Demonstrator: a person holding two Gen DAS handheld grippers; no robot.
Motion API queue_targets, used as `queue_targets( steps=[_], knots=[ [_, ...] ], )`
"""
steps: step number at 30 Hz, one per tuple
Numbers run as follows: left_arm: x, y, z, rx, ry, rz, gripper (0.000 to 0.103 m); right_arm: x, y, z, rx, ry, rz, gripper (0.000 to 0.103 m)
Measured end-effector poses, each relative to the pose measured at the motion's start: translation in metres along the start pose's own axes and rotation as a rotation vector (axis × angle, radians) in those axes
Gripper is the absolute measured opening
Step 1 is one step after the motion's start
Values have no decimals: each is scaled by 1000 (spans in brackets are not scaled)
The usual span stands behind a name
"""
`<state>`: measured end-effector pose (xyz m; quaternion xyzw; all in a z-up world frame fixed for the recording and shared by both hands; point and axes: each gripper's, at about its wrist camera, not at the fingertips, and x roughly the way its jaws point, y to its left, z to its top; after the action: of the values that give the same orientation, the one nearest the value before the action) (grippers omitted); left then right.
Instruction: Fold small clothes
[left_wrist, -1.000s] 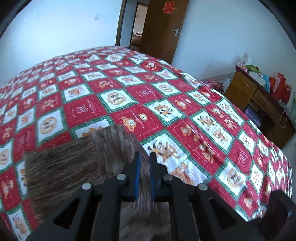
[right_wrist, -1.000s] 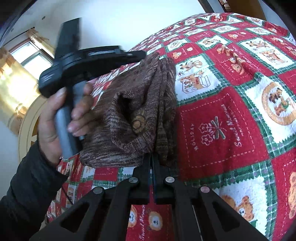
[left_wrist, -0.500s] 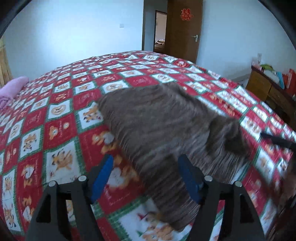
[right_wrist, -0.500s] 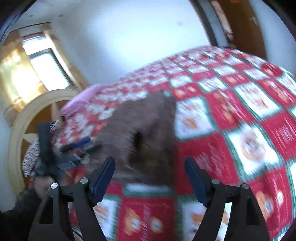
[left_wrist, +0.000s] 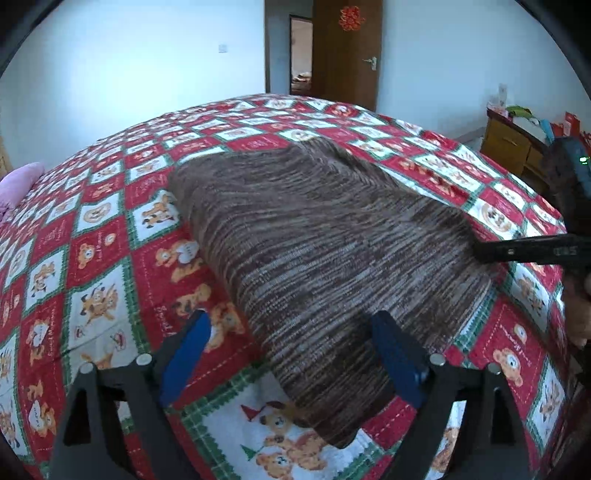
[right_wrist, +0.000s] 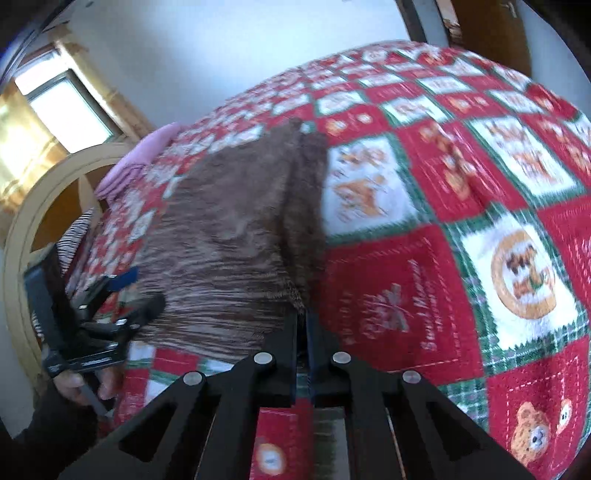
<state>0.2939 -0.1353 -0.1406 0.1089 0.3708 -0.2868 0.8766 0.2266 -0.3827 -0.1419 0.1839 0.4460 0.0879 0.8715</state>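
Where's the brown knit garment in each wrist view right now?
Left wrist: brown knit garment fills the centre, its near end between the left gripper fingers.
Right wrist: left of centre, above the right gripper.
Shared landmark: pink pillow.

1. The brown knit garment lies folded and flat on the quilt, streaked in light and dark.
2. Its near end lies between the left gripper's opening fingers.
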Motion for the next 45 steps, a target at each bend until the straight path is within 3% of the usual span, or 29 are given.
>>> queue_targets(
  steps=[5, 6, 7, 9, 11, 14, 19, 20, 21, 22, 23, 25, 29, 31, 36, 38, 39, 40, 43, 45],
  knots=[
    [-20, -4, 9, 40, -74, 19, 94, 2, 3, 5, -20, 26, 12, 6],
    [-25, -3, 12, 38, -96, 32, 96, 0, 3, 8, -23, 33, 14, 20],
    [-28, 0, 16, 35, -117, 48, 99, -1, 4, 12, -27, 31, -1, 46],
    [-27, 4, 23, 24, -143, 60, 102, -13, 4, 21, -18, -26, -34, 59],
    [-18, 10, 29, 3, -138, 66, 102, -23, 5, 42, -14, -82, -8, 59],
    [1, 21, 32, -54, -115, 64, 102, -14, 18, 73, -61, -101, -37, 59],
    [14, 28, 21, -122, -83, 14, 102, 47, 37, 121, -114, -44, -21, 56],
    [11, 29, 20, -128, -99, 7, 102, 62, 37, 127, -111, -23, -21, 49],
    [9, 29, 19, -133, -108, 0, 103, 77, 37, 130, -108, 5, -30, 26],
    [9, 29, 18, -140, -112, -5, 103, 86, 38, 130, -114, 30, -62, 11],
    [8, 30, 18, -146, -114, -11, 103, 93, 37, 129, -122, 35, -104, 9],
    [10, 31, 16, -154, -103, -17, 103, 87, 34, 126, -117, 2, -103, 4],
    [21, 26, 17, -127, -50, -16, 103, 68, 22, 124, -90, -50, -118, 4],
    [26, 18, 17, -87, -16, 5, 103, 71, 16, 124, -87, -44, -171, 4],
    [22, 2, 14, 0, -30, 53, 103, 87, 10, 122, -73, -16, -163, 5],
    [19, 5, 14, -14, -39, 47, 103, 83, 10, 124, -60, -15, -160, 13],
    [16, 9, 14, -34, -52, 46, 103, 77, 12, 125, -60, -22, -185, 32],
    [12, 14, 13, -59, -73, 44, 103, 70, 15, 125, -60, -39, -203, 42],
    [7, 25, 12, -123, -104, 42, 103, 32, 34, 117, -109, -135, -164, 42],
    [9, 29, 12, -148, -91, 52, 103, 9, 55, 104, -181, -185, -66, 42]
  ],
)
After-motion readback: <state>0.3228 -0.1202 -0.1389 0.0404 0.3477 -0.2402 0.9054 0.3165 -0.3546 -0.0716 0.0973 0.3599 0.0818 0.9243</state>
